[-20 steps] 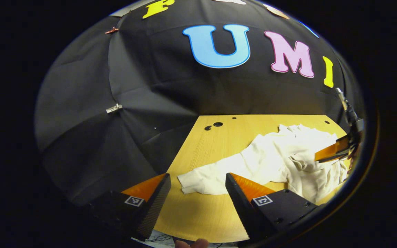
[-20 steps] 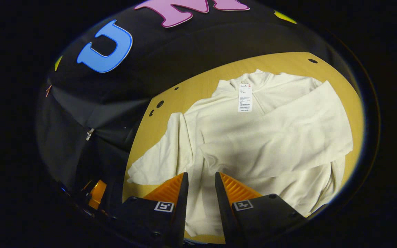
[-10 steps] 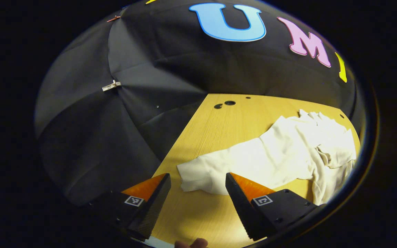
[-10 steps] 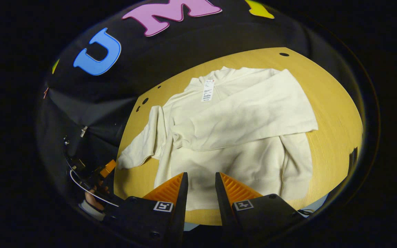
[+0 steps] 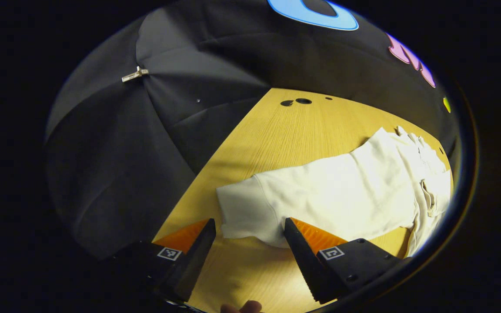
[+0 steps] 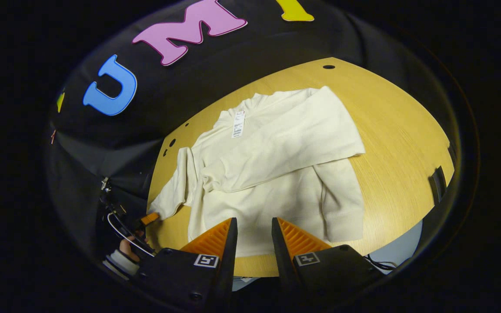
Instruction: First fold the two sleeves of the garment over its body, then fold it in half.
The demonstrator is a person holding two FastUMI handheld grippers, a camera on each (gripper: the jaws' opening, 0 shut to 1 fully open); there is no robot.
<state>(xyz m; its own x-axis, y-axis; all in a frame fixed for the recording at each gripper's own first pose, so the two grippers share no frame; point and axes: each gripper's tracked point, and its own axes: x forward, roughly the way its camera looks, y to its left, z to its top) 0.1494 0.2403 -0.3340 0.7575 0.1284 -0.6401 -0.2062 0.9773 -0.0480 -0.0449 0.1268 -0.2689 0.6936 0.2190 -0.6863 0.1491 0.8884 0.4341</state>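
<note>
Left claw (image 5: 247, 228): fingers spread wide, gripping nothing, poised just short of the cuff (image 5: 239, 211) of the outstretched sleeve (image 5: 328, 195), near the surface's left edge.
Right claw (image 6: 250, 228): fingers a narrow gap apart, nothing between them, raised above the hem at the near edge.
Garment (image 6: 272, 191): cream pullover, flat on the wooden surface (image 6: 398, 130), collar toward the far edge.
Folded sleeve (image 6: 285, 152): already laid slantwise across the body.
Step in hand: second sleeve, by my judgement.
Next move calls for: closing on the cuff, lifting, carrying it over the body.
Hard to make out: contact between cuff and left claw's finger; hanging tag (image 6: 238, 124) unreadable.
</note>
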